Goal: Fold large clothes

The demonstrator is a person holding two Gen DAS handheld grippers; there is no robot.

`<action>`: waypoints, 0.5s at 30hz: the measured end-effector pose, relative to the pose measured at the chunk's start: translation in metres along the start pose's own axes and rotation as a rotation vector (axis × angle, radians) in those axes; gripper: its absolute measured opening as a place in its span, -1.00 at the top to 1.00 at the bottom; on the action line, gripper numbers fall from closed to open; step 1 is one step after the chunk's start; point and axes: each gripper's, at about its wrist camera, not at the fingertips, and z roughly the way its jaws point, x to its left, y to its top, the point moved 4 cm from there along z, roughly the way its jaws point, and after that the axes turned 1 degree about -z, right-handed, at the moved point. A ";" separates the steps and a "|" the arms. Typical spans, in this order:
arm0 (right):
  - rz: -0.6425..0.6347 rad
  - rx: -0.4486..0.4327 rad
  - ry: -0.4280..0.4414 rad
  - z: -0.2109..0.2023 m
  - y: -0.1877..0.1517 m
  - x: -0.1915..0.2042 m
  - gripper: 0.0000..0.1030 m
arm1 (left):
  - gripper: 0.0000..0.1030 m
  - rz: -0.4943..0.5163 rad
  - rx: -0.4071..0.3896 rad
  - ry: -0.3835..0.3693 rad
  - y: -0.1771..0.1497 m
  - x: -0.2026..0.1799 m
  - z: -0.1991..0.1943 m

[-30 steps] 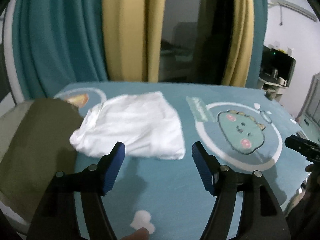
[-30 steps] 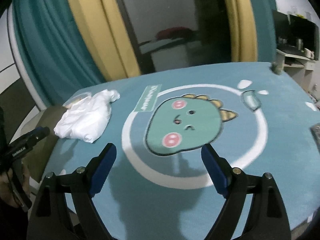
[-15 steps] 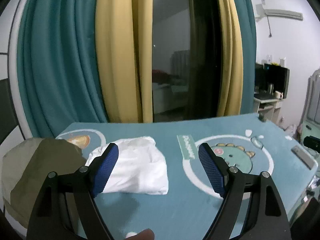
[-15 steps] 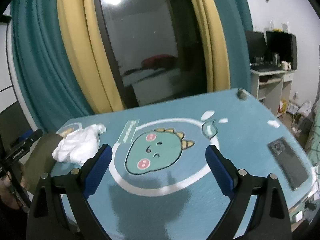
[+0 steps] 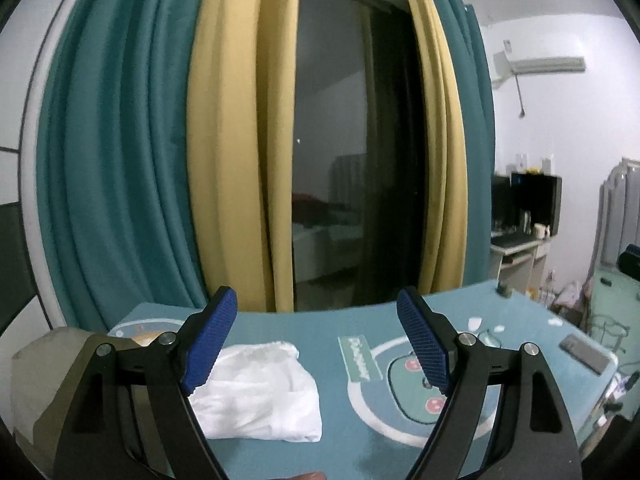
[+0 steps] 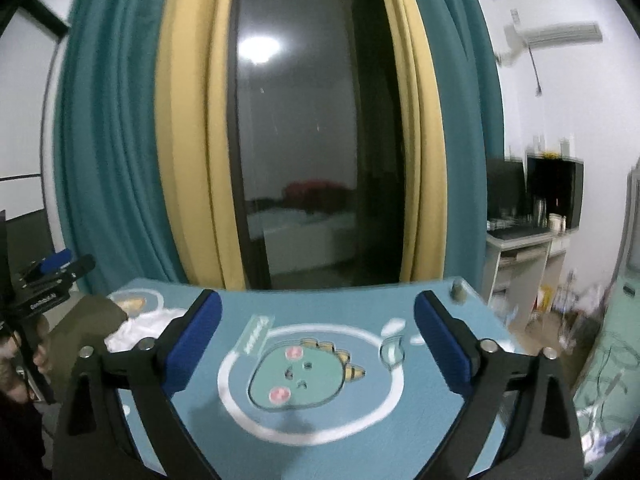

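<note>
A folded white garment (image 5: 260, 392) lies on the left half of the teal dinosaur-print table cover (image 5: 320, 332). An olive-green garment (image 5: 52, 380) is heaped to its left, over the table's end. My left gripper (image 5: 316, 296) hangs open above and short of the white garment, with nothing between its blue pads. My right gripper (image 6: 318, 298) is raised over the dinosaur print (image 6: 300, 376); its jaws are opening and hold nothing. In the right wrist view the white garment (image 6: 140, 326) and the olive garment (image 6: 88, 324) sit at the far left. A hand (image 6: 40, 352) grips the other gripper there.
A dark phone (image 5: 584, 354) lies near the table's right edge. A small knob-like object (image 6: 456, 292) stands at the far right corner. Teal and yellow curtains (image 5: 120, 160) and a dark glass door rise behind the table. A white desk (image 6: 520, 256) stands at right.
Both grippers have risen and tipped up, so the table sits lower in both views and more curtain shows. The right jaws stand wider apart. The white garment has not moved.
</note>
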 end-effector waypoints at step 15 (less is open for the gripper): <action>-0.094 -0.078 0.078 0.001 0.011 0.054 -0.98 | -0.65 -0.092 0.005 -0.003 -0.007 0.042 -0.007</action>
